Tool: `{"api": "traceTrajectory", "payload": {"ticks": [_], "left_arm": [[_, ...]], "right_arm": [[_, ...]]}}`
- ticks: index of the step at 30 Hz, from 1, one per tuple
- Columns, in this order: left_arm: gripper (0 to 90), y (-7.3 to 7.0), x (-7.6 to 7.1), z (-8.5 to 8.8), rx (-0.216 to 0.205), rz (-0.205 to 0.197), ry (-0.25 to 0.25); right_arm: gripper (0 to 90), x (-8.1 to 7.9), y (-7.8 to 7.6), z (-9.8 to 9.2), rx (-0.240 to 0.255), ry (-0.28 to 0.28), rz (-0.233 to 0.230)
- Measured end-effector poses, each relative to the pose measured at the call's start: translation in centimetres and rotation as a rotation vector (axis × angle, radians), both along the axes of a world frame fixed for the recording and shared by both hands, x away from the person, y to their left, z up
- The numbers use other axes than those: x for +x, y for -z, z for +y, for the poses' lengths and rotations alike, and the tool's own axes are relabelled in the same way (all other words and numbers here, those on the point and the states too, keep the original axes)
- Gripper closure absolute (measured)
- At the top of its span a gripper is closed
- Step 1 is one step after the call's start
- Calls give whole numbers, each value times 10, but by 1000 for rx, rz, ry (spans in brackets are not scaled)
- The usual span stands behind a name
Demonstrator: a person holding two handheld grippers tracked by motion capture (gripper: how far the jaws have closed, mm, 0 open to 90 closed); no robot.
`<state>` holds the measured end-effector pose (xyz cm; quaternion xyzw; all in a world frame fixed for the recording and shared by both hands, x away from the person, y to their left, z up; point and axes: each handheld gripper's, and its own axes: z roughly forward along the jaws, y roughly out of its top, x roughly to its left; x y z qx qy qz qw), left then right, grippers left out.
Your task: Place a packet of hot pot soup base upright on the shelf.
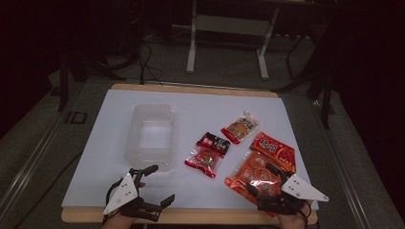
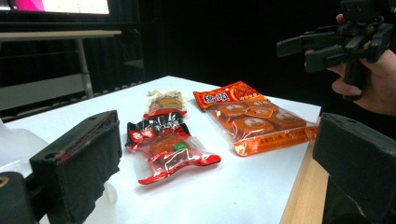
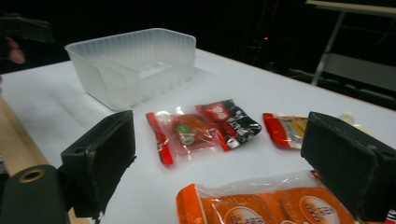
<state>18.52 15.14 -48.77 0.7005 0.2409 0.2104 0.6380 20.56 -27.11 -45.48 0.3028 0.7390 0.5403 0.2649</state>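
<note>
Left gripper [image 1: 160,183] open, empty, near clear tub [image 1: 150,136]. Right gripper [image 1: 262,179] open, hovers over orange snack pack [image 1: 260,169] on desk [image 1: 95,157].

Two handheld grippers, black throughout. Left gripper [image 1: 160,186]: grey three-cornered plate on top, dotted with small dark screw holes, black cable looping off beside it. Right gripper [image 1: 264,180]: same grey plate, same dark dots. Blocky black jaws seen close in the left gripper view [image 2: 212,158], padded with matte, fabric-like facing, reddish scuffing along one edge. Same boxy jaws in the right gripper view [image 3: 217,161], round brass-coloured bushing at the base of one. Bare hands, no sleeves visible.
</note>
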Motion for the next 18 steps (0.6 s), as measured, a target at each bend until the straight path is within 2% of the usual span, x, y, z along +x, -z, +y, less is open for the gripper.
{"api": "traceTrajectory", "payload": {"ticks": [2,4,6,8,13,14,17,18], "left_arm": [[16,-2,-3,-2,3,0,-11],[16,-2,-4,-2,5,-3,-20],[16,-1,-4,-2,8,3,-25],[16,-1,-3,-1,8,12,-24],[17,-2,-3,-1,16,17,-32],[16,-3,-3,-1,40,23,-13],[17,-3,-4,-1,47,15,0],[17,-4,-5,-1,59,4,18]], "right_arm": [[100,-1,0,4,-20,-5,-12],[100,-2,0,4,-13,-12,-11],[98,-2,0,6,15,-21,-10],[99,-1,0,7,14,-10,-9],[99,-2,-2,8,0,-26,-17],[99,-5,-5,10,-2,-35,-25],[99,-6,-7,11,-3,-38,-30],[99,-11,-14,15,-4,-56,-47]]}}
